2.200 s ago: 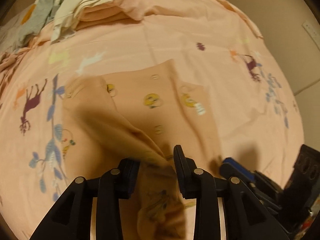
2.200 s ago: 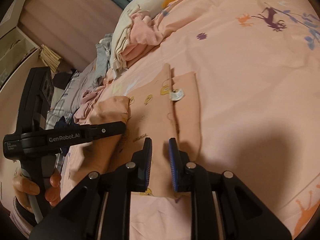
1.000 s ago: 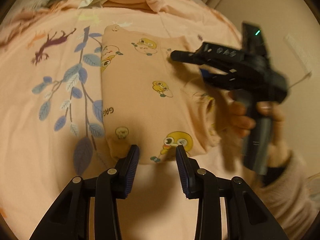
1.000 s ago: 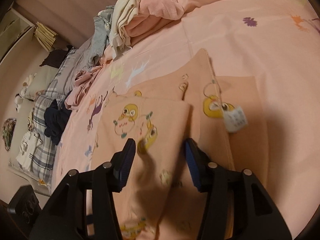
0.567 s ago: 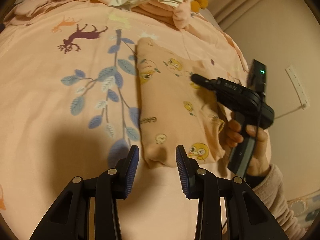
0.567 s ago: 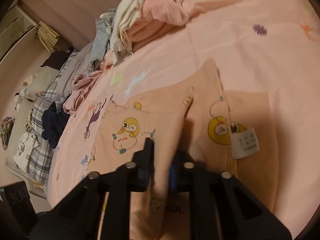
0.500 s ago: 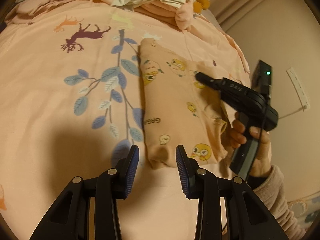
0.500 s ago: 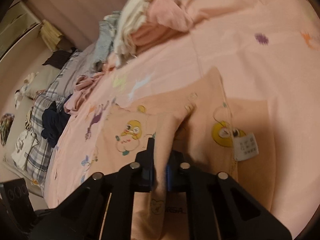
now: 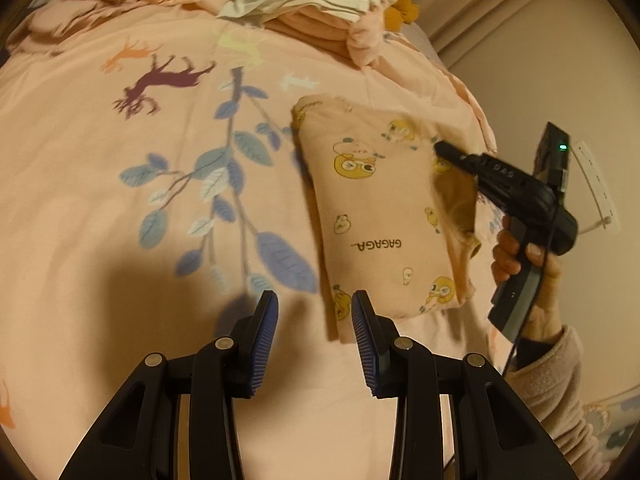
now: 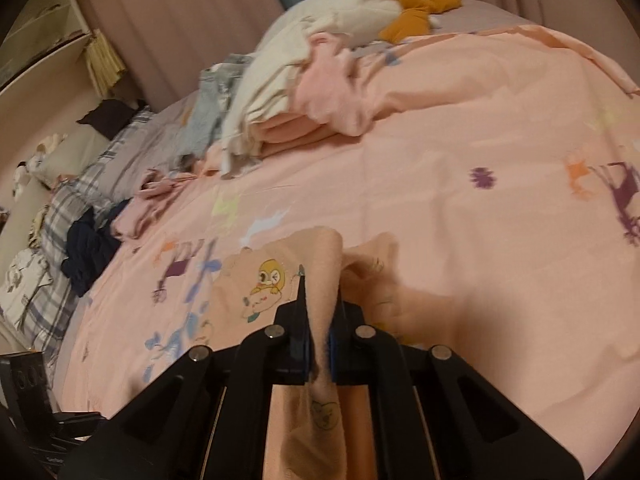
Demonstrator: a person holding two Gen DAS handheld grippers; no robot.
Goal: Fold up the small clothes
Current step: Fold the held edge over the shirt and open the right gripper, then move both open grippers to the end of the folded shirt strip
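Note:
A small peach garment (image 9: pixel 380 216) printed with yellow cartoon chicks lies folded on the pink bedspread (image 9: pixel 120 240). My left gripper (image 9: pixel 314 316) hovers open just left of the garment's near corner, with nothing between its blue pads. In the left wrist view my right gripper (image 9: pixel 440 148) reaches over the garment's right side, held by a hand (image 9: pixel 520 252), and lifts that edge. In the right wrist view my right gripper (image 10: pixel 320 312) is shut on a raised fold of the peach garment (image 10: pixel 324 264), which hangs through the jaws.
A pile of cream and pink clothes (image 10: pixel 304 80) sits at the far end of the bed, with an orange soft toy (image 10: pixel 416 4) behind. Plaid, grey and dark clothes (image 10: pixel 88 248) lie at the left. A wall (image 9: pixel 520 60) borders the bed's right side.
My right gripper has shut on the garment's edge and risen, pulling a fold up. My left gripper drew back and to the left, away from the garment's corner.

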